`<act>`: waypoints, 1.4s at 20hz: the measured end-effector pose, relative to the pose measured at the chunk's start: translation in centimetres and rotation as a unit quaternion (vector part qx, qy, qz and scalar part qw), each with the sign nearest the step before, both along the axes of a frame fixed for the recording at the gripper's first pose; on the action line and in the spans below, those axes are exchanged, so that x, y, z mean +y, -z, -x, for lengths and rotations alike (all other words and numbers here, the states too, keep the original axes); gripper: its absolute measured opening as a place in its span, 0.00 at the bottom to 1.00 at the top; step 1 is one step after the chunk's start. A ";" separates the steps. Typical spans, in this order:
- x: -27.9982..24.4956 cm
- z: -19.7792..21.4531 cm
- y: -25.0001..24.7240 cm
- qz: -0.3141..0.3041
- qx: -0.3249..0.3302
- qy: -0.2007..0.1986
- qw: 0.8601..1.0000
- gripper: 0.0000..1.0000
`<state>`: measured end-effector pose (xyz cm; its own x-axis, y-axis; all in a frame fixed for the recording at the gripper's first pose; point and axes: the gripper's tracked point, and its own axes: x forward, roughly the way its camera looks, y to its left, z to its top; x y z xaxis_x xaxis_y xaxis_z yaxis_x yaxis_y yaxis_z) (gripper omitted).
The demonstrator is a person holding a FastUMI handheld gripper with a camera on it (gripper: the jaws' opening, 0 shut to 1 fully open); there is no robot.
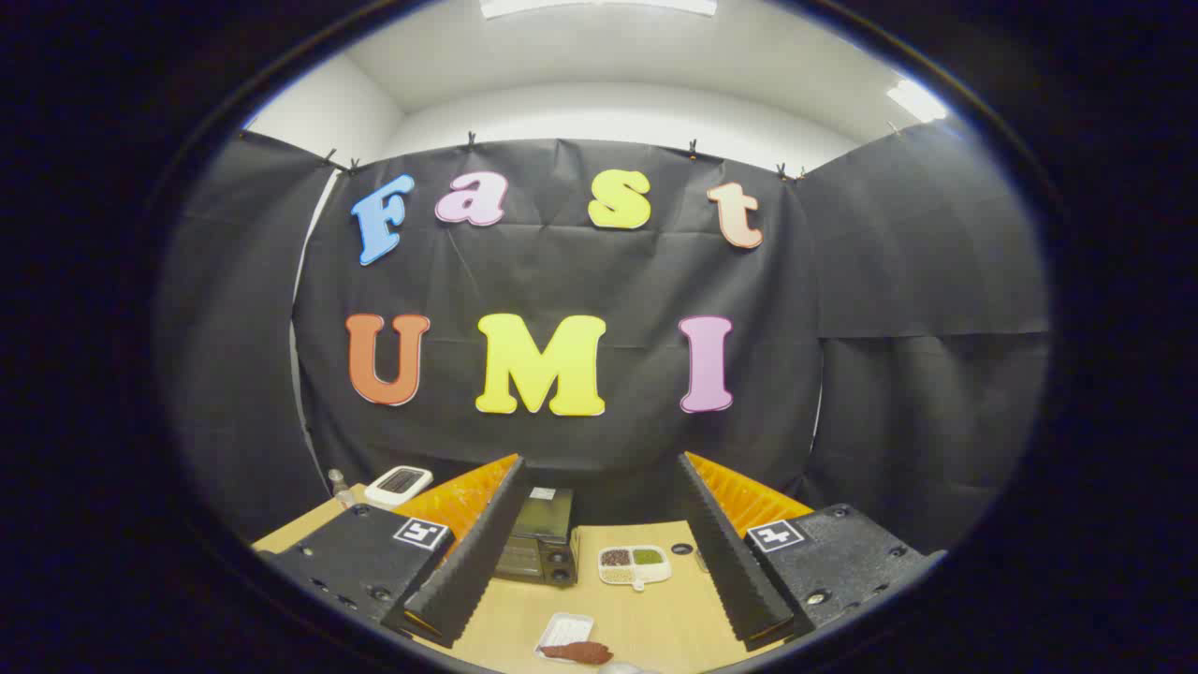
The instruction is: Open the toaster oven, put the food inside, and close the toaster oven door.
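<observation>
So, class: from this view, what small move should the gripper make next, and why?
Probably ease forward toward the oven. Its door looks shut, the food sits on its tray on the table, and the gripper is open, holding nothing, well short of the oven.

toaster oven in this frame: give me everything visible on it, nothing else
The toaster oven is a small dark box, metal by the look of it, standing upright on the light wooden table against the black cloth wall. Its glass-fronted door looks closed, and two round knobs sit stacked on the front's right side. A pale tag lies on its top. The gripper's fingers are spread wide and hold nothing; one finger covers the oven's left part. It lies beyond the fingers, untouched. Finer detail is too small to tell.
</observation>
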<state>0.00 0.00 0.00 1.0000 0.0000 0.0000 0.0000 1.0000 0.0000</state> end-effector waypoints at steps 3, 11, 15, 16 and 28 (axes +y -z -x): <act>0.4 -0.2 0.0 0.003 0.004 -0.001 1.000 1.00; 1.7 -1.1 0.2 0.004 0.009 -0.007 1.000 1.00; 2.3 -1.5 0.5 0.007 0.008 -0.009 1.000 1.00; 2.6 -1.7 0.6 0.006 0.009 -0.010 1.000 1.00; 10.4 -9.1 8.3 0.011 0.046 -0.019 0.999 1.00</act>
<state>9.10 10.41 -8.29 0.9951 0.0366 -0.0919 -0.0387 0.9990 -0.0212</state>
